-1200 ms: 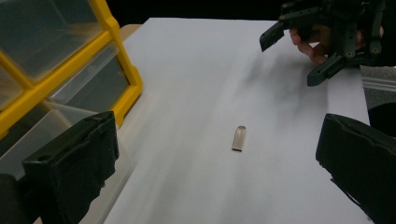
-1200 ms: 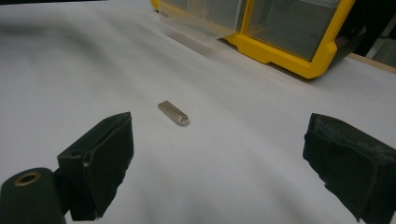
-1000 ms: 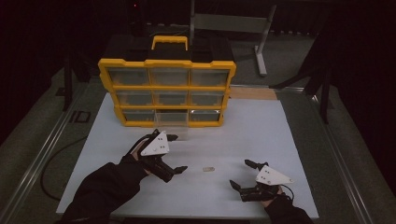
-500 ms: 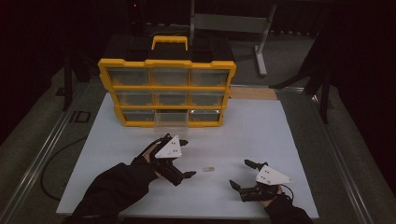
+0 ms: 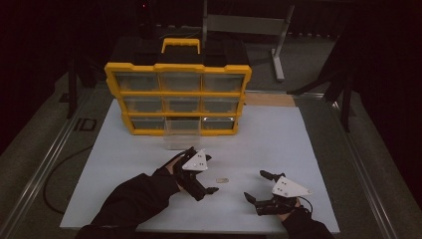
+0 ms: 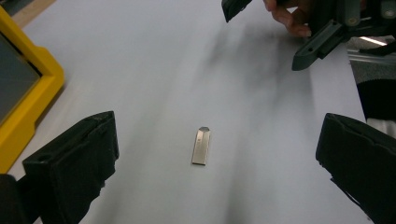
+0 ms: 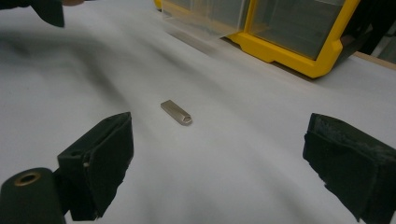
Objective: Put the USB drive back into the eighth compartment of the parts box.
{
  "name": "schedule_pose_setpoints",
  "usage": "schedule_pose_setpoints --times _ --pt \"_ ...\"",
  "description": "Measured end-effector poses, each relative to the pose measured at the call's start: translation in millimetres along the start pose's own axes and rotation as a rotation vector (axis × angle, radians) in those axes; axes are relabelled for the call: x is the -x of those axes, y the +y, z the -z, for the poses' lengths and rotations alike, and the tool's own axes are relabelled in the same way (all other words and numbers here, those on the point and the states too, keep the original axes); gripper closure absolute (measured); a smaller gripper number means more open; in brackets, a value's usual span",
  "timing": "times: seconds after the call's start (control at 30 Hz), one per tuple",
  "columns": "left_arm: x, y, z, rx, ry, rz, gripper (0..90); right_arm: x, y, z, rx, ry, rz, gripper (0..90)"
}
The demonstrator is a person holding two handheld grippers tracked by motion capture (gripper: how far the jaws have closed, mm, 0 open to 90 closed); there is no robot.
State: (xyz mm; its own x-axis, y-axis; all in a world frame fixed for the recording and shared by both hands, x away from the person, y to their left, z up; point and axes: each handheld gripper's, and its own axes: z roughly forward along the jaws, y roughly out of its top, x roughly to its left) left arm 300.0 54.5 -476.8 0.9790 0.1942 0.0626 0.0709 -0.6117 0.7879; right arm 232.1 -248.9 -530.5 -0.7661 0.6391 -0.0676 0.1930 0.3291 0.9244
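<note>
Two grippers, left gripper [image 5: 205,185] and right gripper [image 5: 258,188], flank our small metal piece [image 6: 201,146], both jaws wide. We judge we're approaching; next, straddle it, then pinch.

The left gripper [image 5: 208,174] is hovering with jaws spread wide, empty between them. The right gripper [image 5: 257,185] is resting low, jaws likewise gaping apart.

One yellow drawer cabinet [image 5: 177,97] stood at the far edge of the white table [image 5: 298,144], with nine clear drawers in three rows of three, one of them [image 5: 182,134] pulled out. One small metal stick [image 5: 222,180] lay near the table's near edge. Two grippers were there, one left [image 5: 205,179] and one right [image 5: 255,185].
</note>
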Motion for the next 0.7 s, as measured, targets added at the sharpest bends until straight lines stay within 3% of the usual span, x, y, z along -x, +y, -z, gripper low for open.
schedule_pose_setpoints --times 0.7 --pt "-4.4 -7.2 -33.8 -0.081 -0.041 -0.013 0.4 0.6 -0.2 -1.2 -0.007 0.006 0.002 9.0"
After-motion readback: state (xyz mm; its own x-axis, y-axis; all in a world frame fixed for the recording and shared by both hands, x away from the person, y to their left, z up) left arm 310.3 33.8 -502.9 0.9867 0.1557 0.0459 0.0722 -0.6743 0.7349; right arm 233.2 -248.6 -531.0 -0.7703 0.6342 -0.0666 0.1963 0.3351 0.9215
